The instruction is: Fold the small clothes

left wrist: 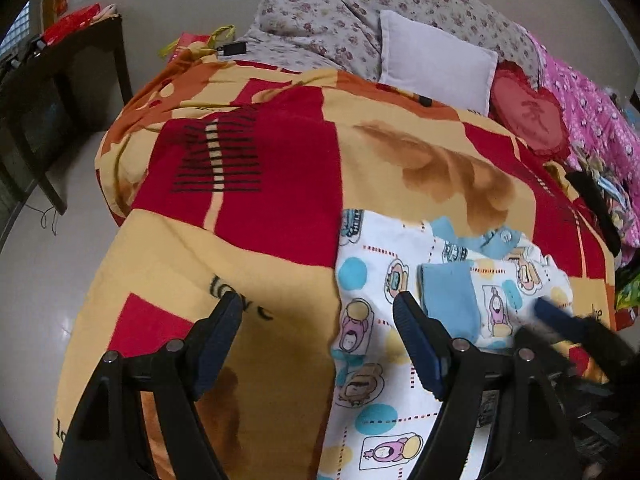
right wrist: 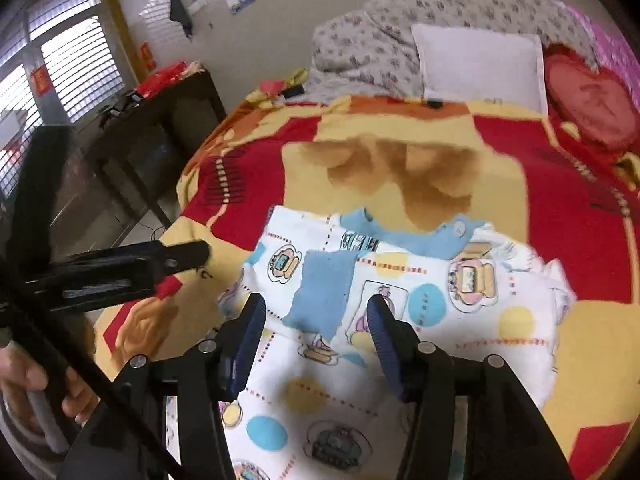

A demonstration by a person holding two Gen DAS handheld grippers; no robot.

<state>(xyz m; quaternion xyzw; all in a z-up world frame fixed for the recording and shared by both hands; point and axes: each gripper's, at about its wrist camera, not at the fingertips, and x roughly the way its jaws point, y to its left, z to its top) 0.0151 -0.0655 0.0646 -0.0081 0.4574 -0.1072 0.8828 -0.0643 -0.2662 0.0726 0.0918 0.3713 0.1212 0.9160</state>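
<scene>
A small white top (left wrist: 372, 280) (right wrist: 400, 280) printed with cartoons and coloured dots lies flat on the red and yellow bedspread (left wrist: 248, 216) (right wrist: 560, 216). Its blue collar (right wrist: 432, 238) points toward the pillows, and a blue cuff (left wrist: 448, 296) (right wrist: 324, 292) lies folded onto the front. My left gripper (left wrist: 316, 300) hangs open over the garment's left edge, holding nothing. My right gripper (right wrist: 316, 312) hovers open above the blue cuff, also holding nothing. In the left wrist view one of the right gripper's fingers (left wrist: 556, 316) appears blurred at the right.
A floral quilt (left wrist: 328, 12), a white pillow (left wrist: 436, 64) and a red heart cushion (left wrist: 532, 116) lie at the bed's head. Pink cloth (left wrist: 592, 112) runs along the right side. A dark table (right wrist: 152, 128) stands left of the bed. A person's hand (right wrist: 36, 384) holds the left gripper's handle.
</scene>
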